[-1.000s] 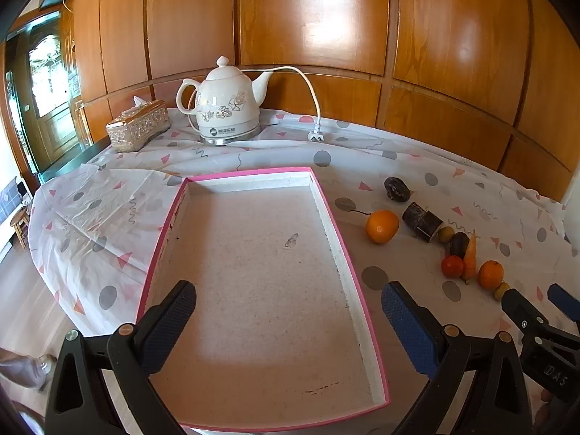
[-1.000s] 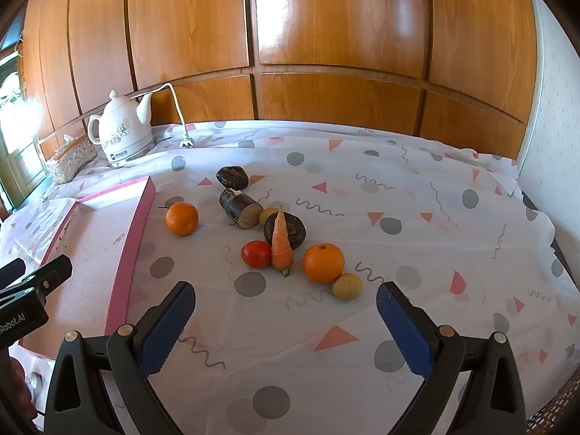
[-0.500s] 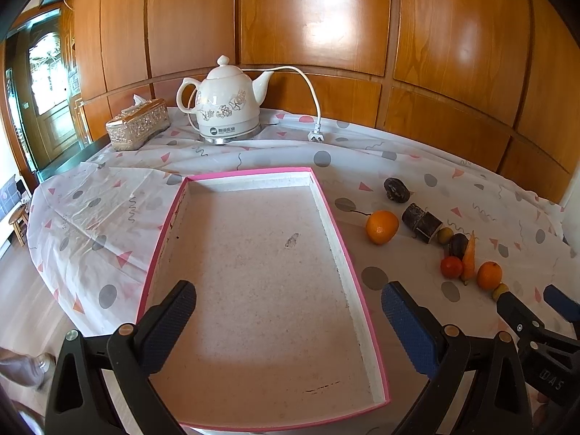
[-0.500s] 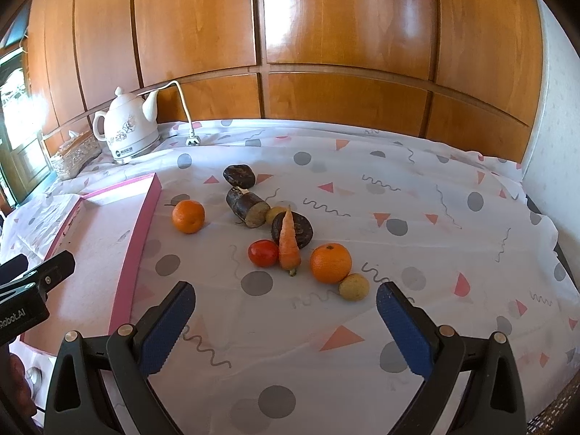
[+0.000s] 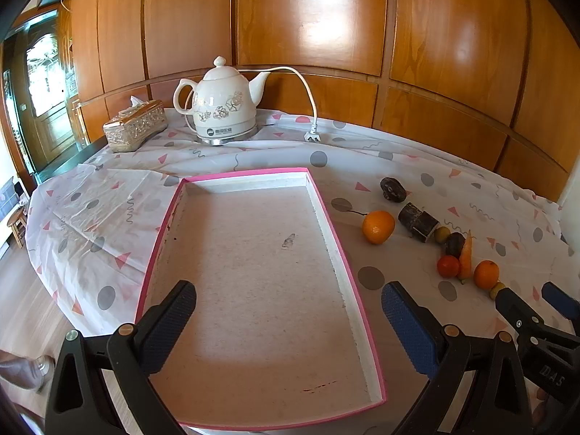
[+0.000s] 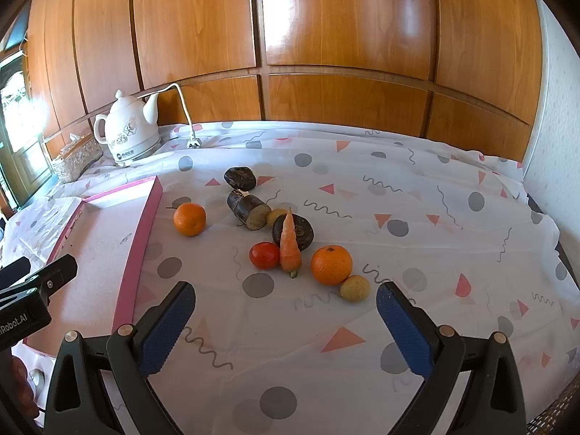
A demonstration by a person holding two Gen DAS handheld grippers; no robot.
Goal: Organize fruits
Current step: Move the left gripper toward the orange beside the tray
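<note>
A pink-rimmed shallow box (image 5: 328, 210) lies empty on the tablecloth; its rim also shows in the right wrist view (image 6: 139, 239). Right of it lie an orange (image 6: 189, 219), a second orange (image 6: 331, 264), a red tomato (image 6: 264, 255), a carrot (image 6: 289, 244), two dark cut stalk pieces (image 6: 249, 208), a dark lump (image 6: 240, 177) and two small yellowish fruits (image 6: 355, 288). My left gripper (image 5: 288, 320) is open and empty above the box's near end. My right gripper (image 6: 284, 322) is open and empty, just short of the fruit.
A white kettle (image 5: 223, 107) with a loose cord and plug (image 5: 312, 137) stands at the back by the wood-panel wall. A tissue box (image 5: 135, 125) sits to its left. The table's left edge drops to the floor (image 5: 21, 304).
My right gripper has moved forward toward the fruit, which now looks larger and closer. My left gripper has barely moved.
</note>
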